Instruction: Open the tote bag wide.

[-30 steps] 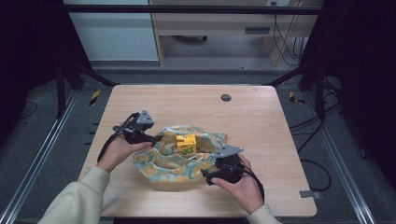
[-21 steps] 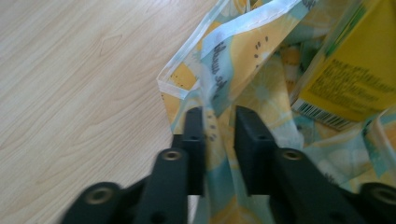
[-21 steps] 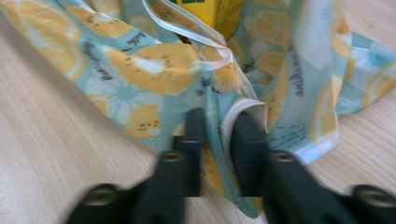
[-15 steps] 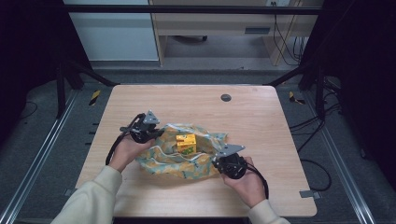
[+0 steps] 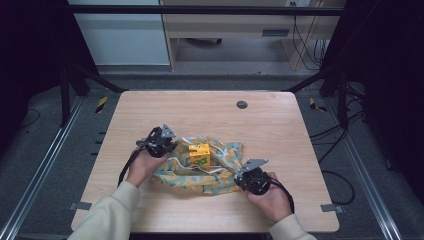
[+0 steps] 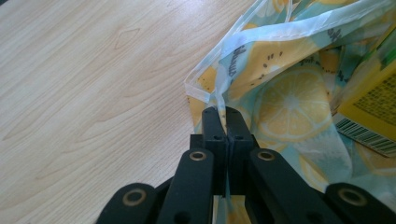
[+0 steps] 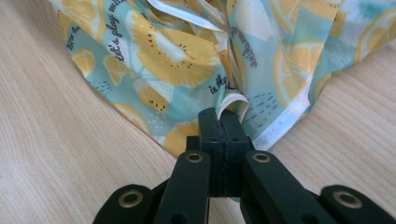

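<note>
A lemon-print cloth bag [image 5: 200, 170] lies crumpled on the near middle of the wooden bench [image 5: 280, 130], its teal fabric covered in yellow lemon slices and lines of dark script. A small yellow carton [image 5: 199, 154] sits upright on the cloth, towards its far side, with loose white tape edging curling beside it. In the left gripper view the carton [image 6: 373, 112] appears at the right edge, showing a barcode on its lower side.

The left gripper [image 5: 160, 142] is at the bag's left far corner. In its own view its fingers [image 6: 211, 122] are pressed together, pinching a thin white-edged strip of the bag [image 6: 285, 98] where the hem folds to a point; the strip runs down between the two black pads. The bare bench [image 6: 93, 84] stretches to the left of that view.

The right gripper [image 5: 250, 177] is at the bag's near right corner. In its own view its fingers [image 7: 209, 122] are likewise squeezed shut on the bag [image 7: 159, 60], gripping a folded loop of white hem that rises just above the pads. Bench wood [image 7: 56, 154] shows on both sides of the fabric there.

Both hands [image 5: 272, 197] come in from the near edge, in pale sleeves, each with a black cable trailing. A small round dark disc [image 5: 242, 104] sits on the far part of the bench, well apart from the bag.
</note>
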A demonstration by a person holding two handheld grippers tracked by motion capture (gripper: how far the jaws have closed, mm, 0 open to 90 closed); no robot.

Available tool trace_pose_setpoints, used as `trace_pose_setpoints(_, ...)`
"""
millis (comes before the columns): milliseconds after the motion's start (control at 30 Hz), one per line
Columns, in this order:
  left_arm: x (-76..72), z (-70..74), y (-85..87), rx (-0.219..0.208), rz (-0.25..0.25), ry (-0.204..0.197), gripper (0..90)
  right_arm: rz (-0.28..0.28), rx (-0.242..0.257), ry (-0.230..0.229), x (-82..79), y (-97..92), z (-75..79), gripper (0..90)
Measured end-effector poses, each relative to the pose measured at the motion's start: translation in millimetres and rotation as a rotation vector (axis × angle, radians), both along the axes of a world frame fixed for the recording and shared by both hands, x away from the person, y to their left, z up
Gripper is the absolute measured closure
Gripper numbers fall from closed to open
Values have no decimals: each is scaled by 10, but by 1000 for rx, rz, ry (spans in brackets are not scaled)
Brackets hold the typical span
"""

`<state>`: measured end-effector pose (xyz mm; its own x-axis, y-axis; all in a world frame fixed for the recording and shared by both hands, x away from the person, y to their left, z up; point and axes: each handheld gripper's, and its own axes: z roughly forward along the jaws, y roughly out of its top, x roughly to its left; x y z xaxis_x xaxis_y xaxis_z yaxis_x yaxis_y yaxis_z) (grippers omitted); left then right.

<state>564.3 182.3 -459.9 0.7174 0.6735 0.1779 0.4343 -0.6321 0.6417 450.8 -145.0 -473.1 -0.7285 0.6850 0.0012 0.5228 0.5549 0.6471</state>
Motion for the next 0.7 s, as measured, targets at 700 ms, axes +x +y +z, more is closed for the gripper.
trace_pose_setpoints(700, -16, -164, 0, 36, 3, -22, 899, -5, -7, 32, -10, -55, -78, 900)
